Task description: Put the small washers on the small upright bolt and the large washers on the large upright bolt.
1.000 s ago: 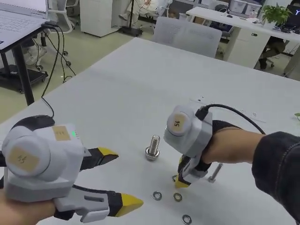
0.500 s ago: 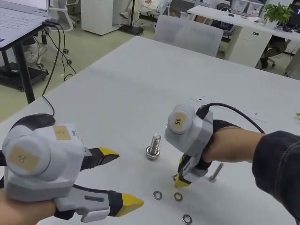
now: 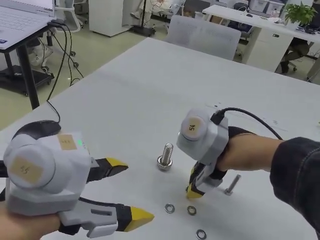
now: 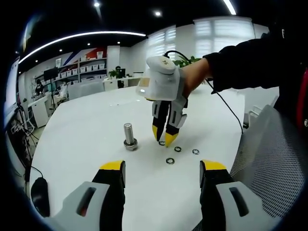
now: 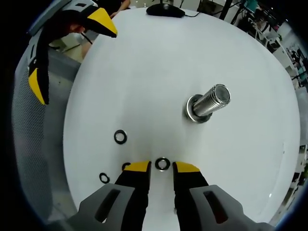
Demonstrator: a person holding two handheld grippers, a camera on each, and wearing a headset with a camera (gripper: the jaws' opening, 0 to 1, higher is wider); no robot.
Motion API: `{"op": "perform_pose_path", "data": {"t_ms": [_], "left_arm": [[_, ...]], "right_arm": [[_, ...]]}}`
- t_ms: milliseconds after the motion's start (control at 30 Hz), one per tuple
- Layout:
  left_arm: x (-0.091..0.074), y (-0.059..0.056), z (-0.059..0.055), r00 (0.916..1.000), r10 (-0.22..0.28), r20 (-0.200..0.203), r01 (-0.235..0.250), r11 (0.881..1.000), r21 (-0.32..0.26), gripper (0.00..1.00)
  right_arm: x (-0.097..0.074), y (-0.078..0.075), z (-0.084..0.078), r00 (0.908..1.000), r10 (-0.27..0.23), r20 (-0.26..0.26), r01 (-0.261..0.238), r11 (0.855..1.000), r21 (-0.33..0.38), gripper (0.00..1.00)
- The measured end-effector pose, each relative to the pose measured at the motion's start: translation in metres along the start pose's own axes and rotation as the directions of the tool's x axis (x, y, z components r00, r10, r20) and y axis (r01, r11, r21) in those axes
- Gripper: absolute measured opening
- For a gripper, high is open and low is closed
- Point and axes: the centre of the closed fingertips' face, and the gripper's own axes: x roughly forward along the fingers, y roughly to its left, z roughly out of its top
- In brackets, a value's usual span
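Still, right tongs (image 5: 162,168) hover, seemingly unmoved, jaws straddling a washer (image 5: 162,163).

The right gripper (image 3: 194,192) has a round tan sticker (image 3: 191,128) on top. Two dark numbers stand on it, turned sideways. They look like "15", but I am not sure. The left gripper (image 3: 132,190) has a big round sticker (image 3: 25,170) and a small square sticker (image 3: 65,142). Their marks are too blurry to read.

One washer (image 5: 125,166) sits half hidden behind the right gripper (image 5: 161,167) (its size can't be told).
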Motion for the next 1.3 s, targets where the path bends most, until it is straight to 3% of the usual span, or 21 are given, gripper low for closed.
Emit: {"op": "perform_pose_path", "data": {"t_ms": [567,900,1300], "left_arm": [[0.0002,0.0000,-0.0001,1.0000,0.002,0.001,-0.002,1.000,-0.006,0.62],[-0.0004,-0.0009,-0.0001,1.0000,0.004,0.001,-0.004,1.000,-0.003,0.61],[-0.0001,-0.0034,-0.0009,1.0000,-0.005,-0.004,0.005,1.000,0.003,0.61]], "right_arm": [[0.0002,0.0004,-0.0028,0.9999,-0.011,-0.008,0.011,1.000,-0.012,0.14],[0.0005,0.0034,-0.0027,0.9986,-0.044,-0.030,0.043,0.999,-0.027,0.13],[-0.0067,0.0029,-0.0016,0.9991,-0.043,-0.001,0.043,0.999,0.002,0.12]]}}
